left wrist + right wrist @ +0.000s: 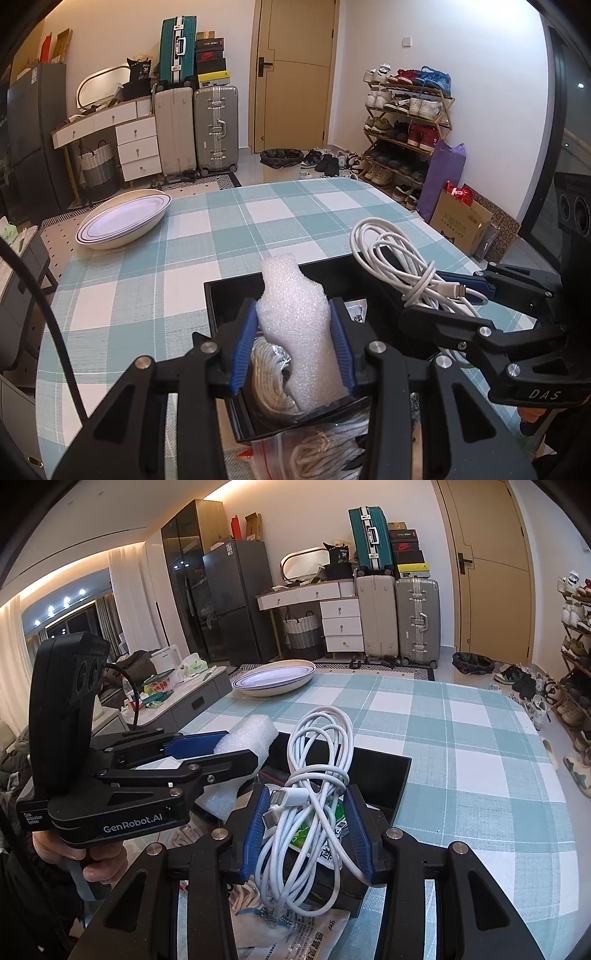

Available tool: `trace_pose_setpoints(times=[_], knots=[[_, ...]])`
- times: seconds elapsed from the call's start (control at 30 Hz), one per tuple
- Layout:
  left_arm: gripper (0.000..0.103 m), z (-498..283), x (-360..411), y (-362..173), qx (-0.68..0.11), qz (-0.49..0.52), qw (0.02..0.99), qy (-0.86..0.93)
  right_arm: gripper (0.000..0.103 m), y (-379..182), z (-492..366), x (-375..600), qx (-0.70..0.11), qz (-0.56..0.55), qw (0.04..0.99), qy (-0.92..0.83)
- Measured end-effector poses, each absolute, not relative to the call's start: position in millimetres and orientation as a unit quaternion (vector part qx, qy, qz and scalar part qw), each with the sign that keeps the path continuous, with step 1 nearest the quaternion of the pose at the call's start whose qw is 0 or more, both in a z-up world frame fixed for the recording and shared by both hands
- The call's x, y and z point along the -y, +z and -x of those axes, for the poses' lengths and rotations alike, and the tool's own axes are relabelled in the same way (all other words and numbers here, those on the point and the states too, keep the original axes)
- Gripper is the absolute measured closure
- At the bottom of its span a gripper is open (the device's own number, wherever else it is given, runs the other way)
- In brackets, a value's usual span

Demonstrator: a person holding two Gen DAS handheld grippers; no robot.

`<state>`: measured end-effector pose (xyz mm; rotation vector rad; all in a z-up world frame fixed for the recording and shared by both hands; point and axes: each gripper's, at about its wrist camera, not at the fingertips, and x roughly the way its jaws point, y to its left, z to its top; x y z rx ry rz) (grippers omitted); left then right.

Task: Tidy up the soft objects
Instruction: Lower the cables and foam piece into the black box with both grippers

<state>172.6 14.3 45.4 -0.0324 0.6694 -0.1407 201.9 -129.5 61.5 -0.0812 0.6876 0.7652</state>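
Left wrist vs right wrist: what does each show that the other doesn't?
Left wrist only: the bagged coil of rope in the black box, and the full shoe rack.
Right wrist only: the hand holding the left gripper, the dark fridge, and printed packets under the right gripper.
Both: the foam piece in the left jaws, the white cable bundle in the right jaws, the oval dish, and the suitcases.
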Motion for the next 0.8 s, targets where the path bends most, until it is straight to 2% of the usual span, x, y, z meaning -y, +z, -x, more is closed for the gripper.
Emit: trace_pose_setpoints(times=[0.8], knots=[[0.065, -186, -16, 34, -0.341, 0.010, 0.937, -0.070, 0.061, 52, -218, 119, -0.314, 0.048, 0.876, 0.362]])
